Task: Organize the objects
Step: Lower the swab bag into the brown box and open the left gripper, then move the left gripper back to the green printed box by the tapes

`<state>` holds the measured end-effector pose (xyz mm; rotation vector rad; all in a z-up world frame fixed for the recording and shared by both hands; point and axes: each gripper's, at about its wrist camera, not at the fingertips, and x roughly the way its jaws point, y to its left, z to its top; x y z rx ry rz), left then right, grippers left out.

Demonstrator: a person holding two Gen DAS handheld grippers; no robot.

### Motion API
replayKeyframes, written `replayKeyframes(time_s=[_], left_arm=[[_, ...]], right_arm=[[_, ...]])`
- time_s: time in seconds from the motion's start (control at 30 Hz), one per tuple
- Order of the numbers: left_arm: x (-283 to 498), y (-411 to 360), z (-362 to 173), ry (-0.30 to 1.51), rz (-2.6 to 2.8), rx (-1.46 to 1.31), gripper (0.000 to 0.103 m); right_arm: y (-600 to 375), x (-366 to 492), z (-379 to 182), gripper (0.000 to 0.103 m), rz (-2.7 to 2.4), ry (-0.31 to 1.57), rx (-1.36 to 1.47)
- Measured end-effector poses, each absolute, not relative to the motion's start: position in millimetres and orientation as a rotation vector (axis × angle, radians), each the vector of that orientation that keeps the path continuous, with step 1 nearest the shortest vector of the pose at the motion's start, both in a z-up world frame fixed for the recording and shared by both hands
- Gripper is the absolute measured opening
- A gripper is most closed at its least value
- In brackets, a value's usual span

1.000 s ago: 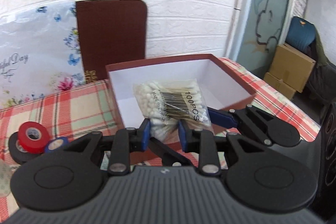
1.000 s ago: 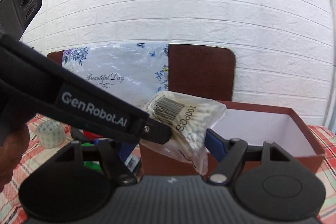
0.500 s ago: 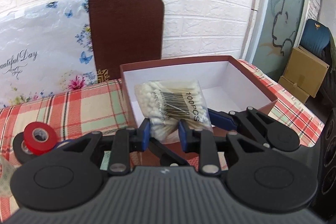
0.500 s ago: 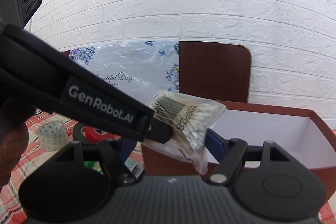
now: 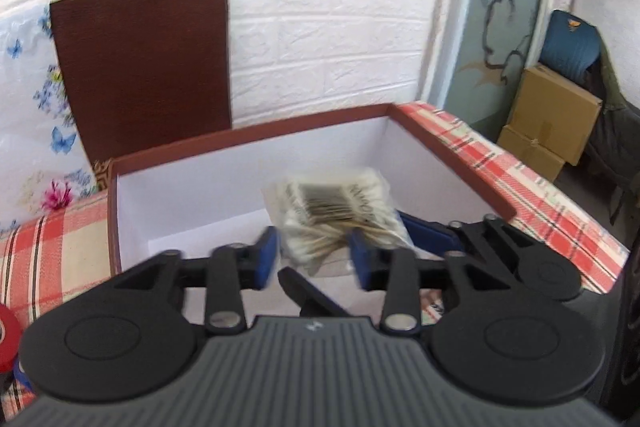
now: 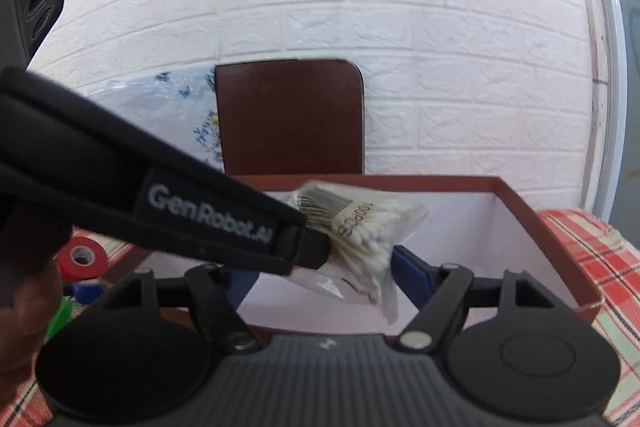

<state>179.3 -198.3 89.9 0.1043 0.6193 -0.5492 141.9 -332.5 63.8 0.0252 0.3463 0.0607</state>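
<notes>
Surface: table under a red, cream and green plaid cloth [image 5: 532, 183]. Far side: white brick-pattern wall [image 5: 320, 7], a brown rounded rectangular board [image 5: 140, 67] leaning on it, and a floral plastic sheet [image 5: 36, 115] to its left. Far right: 2 stacked brown cardboard cartons [image 5: 552, 119].

Open brown cardboard box with white interior [image 6: 540, 223]: on the cloth, centre.

Red tape roll [image 6: 82, 258]: left of the box, with a blue roll [image 6: 86, 289] just nearer.

Clear plastic bag of cotton swabs marked 100PCS [image 5: 340, 215]: blurred, over the box interior, between the blue pads.

Left gripper [image 5: 314, 259]: pads parted, both clear of the bag; 0.5 s ago they pinched it.

Right gripper [image 6: 320, 277]: jaws wide, holding nothing, as before.

Change: both views have moved over the box.
</notes>
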Motion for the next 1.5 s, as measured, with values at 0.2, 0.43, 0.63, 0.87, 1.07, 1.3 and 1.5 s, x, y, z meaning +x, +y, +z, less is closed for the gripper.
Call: replayKeyframes(time_s=[0.2, 0.43, 0.63, 0.87, 1.07, 1.3, 1.5], left_arm=[[161.5, -171.9, 100.1, 0.606, -0.501, 0.054, 0.053], [112.2, -77.2, 125.8, 0.52, -0.422, -0.073, 0.052], [87.9, 25.1, 98.4, 0.587, -0.201, -0.13, 0.051], [71.9, 97.8, 55.3, 0.672, -0.07, -0.267, 0.05], [56.6, 134.4, 54.5, 0.639, -0.014, -0.294, 0.05], [41.8, 155.9, 54.5, 0.61, -0.005, -0.316, 0.051], [43.7, 156.2, 49.5, 0.611, -0.024, -0.328, 0.051]], right_arm=[[-323.0, 130.9, 68.6, 0.085, 0.039, 0.308, 0.029], [-277.7, 78.1, 87.8, 0.075, 0.155, 0.205, -0.001], [-211.4, 65.2, 62.3, 0.065, 0.382, 0.362, -0.058], [-142.0, 87.8, 39.4, 0.067, 0.503, 0.472, -0.178], [-99.5, 108.6, 37.2, 0.082, 0.535, 0.466, -0.227], [-67.6, 142.5, 9.6, 0.083, 0.5, 0.595, -0.235], [-52.6, 127.5, 0.6, 0.068, 0.512, 0.541, -0.343]])
